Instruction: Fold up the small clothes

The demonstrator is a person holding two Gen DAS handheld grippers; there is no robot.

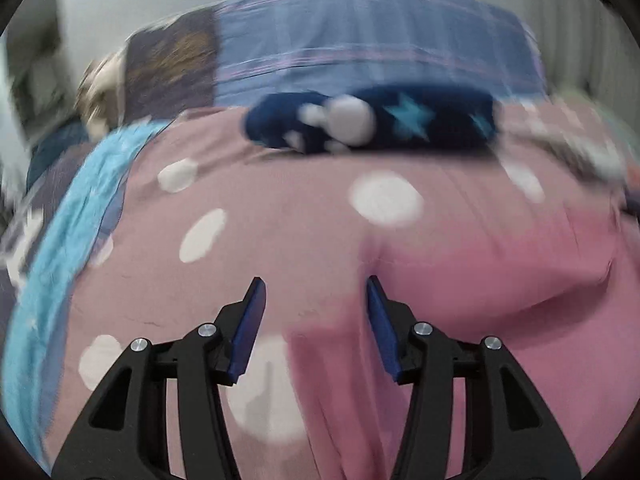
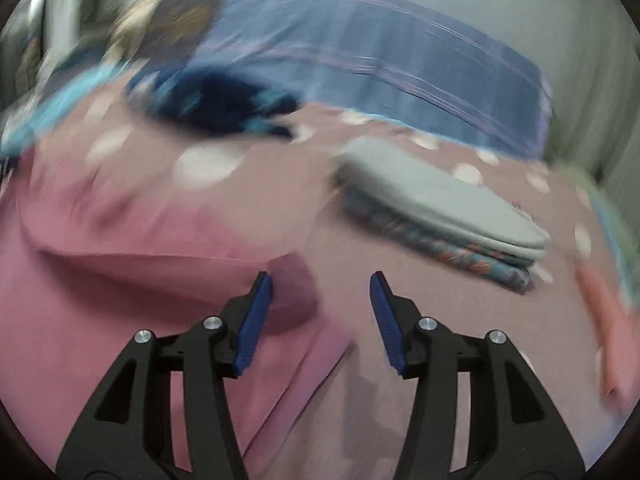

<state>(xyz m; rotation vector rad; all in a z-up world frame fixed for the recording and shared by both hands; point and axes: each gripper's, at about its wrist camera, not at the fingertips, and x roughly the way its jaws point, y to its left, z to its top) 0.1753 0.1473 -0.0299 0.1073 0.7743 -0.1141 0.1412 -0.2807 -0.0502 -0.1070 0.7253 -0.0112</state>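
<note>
Your left gripper (image 1: 316, 280) stands spread, blue pads (image 1: 250, 328) apart, nothing pinched. It points down at the pink garment (image 1: 480, 280); a ridge of that cloth runs up between the jaws, but the pads do not press on it. The garment spreads from there to the right in the left wrist view, lying loosely creased on the dusty-pink bedspread (image 1: 280, 208) with white dots.

Your right gripper (image 2: 320, 280) is spread as well, holding nothing. Its left pad (image 2: 256, 316) sits just beside a folded-over lobe of the same pink garment (image 2: 120, 280); whether it touches, you cannot tell through the blur. The right pad hangs over bare bedspread (image 2: 400, 256). In this view the garment fills the left side, with a straight hem running down toward the lower middle.

Further out, right wrist view: a stack of folded clothes (image 2: 448, 208) lies on the bedspread, a pale grey-green piece on top, a teal patterned piece under it. A salmon-coloured cloth (image 2: 612, 332) smears along the right edge, too blurred to name.

At the far side of the bed: a navy cloth with turquoise stars (image 1: 420, 120), lying on the bedspread, with a white shape on it that is too blurred to name. Behind it, a blue plaid cover (image 1: 360, 48). A light-blue cloth (image 1: 80, 220) runs along the left edge of the bedspread. Both views are motion-blurred.
</note>
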